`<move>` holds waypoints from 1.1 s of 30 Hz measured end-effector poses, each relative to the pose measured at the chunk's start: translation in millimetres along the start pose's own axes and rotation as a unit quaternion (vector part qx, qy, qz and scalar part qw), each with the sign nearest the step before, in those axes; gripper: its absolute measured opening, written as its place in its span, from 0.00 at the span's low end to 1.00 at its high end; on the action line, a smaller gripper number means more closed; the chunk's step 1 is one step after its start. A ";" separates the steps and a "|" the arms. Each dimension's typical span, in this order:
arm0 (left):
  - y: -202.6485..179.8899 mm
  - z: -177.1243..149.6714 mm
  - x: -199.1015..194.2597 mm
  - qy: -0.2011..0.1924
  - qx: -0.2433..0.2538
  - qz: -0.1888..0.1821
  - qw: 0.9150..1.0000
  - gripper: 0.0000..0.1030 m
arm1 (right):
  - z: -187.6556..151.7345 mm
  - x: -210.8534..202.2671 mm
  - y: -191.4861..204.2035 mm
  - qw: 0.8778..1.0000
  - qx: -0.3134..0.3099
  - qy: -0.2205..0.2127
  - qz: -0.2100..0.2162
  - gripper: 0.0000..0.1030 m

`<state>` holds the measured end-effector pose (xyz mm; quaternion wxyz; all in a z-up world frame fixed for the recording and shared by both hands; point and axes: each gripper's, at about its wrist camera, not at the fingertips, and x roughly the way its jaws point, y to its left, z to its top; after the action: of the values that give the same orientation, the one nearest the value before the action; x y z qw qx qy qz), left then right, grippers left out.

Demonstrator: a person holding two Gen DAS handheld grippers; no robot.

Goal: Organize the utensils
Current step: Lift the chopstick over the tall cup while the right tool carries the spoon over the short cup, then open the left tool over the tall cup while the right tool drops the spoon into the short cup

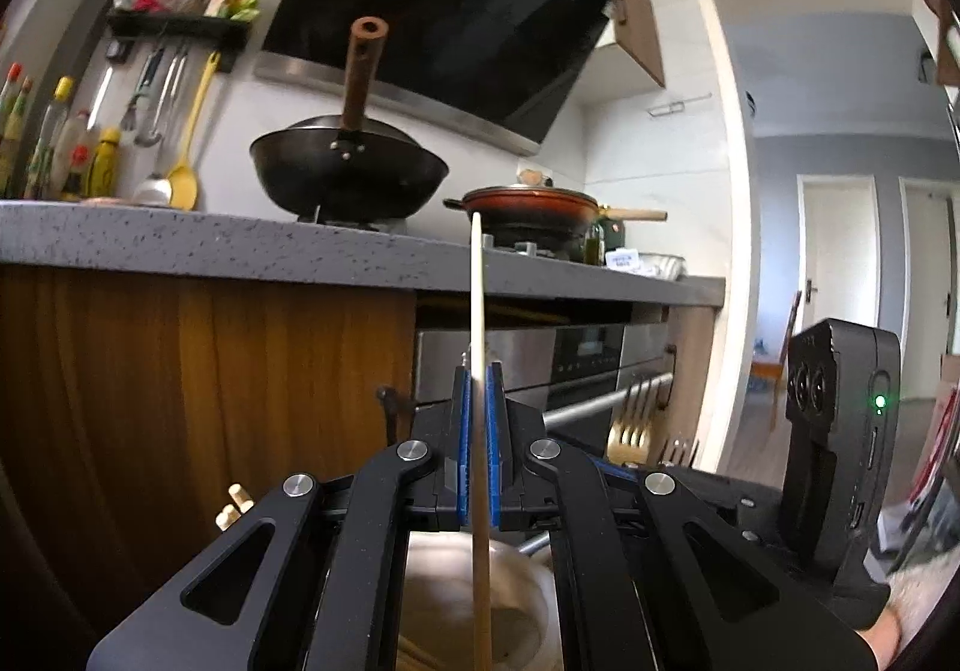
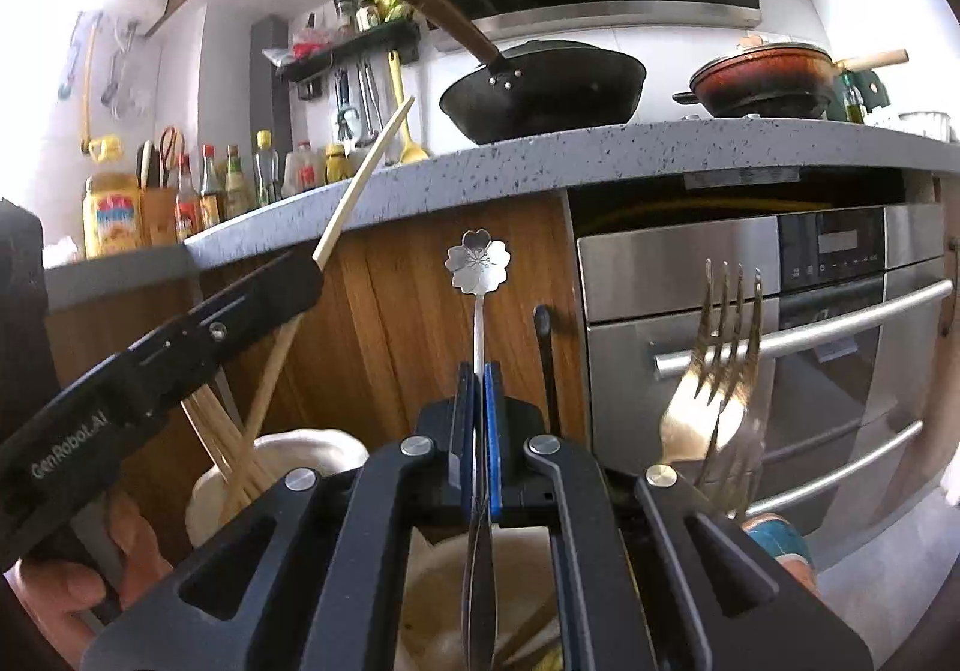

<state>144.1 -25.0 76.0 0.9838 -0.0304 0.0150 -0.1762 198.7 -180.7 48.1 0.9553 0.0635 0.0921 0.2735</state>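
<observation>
My left gripper (image 1: 478,380) is shut on a pale wooden chopstick (image 1: 477,305) that stands upright above a beige holder (image 1: 516,599). It also shows in the right wrist view (image 2: 312,266), with the chopstick (image 2: 366,173) slanting up. My right gripper (image 2: 478,371) is shut on a silver spoon with a flower-shaped handle end (image 2: 477,260), its bowl hanging over a beige cup (image 2: 432,593). Gold forks (image 2: 720,371) stand at the right. More chopsticks (image 2: 234,449) stand in a white holder (image 2: 288,455) at the left.
A grey counter (image 2: 540,155) carries a black wok (image 2: 540,89), a red pan (image 2: 762,80) and sauce bottles (image 2: 210,185). Below are a wooden cabinet door (image 2: 408,323) and a steel oven (image 2: 780,311). A doorway (image 1: 840,251) opens at the right.
</observation>
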 end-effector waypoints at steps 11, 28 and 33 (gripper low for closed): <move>5.9 -7.4 -39.0 0.015 0.004 -0.010 1.000 0.05 | -4.3 -40.4 -22.9 0.999 0.043 -0.005 0.021 0.03; 2.0 -29.5 -46.2 0.105 0.016 0.015 0.994 0.05 | -29.0 -61.3 -4.3 1.000 -0.007 0.028 0.009 0.02; -0.4 -31.0 -45.9 0.110 0.021 0.015 0.994 0.14 | -30.5 -60.1 -5.5 0.999 -0.004 0.034 0.006 0.02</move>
<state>99.8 -11.1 46.0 0.9791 0.0097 0.1197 -0.1639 145.0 -215.2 25.9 0.9502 0.0512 0.1236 0.2815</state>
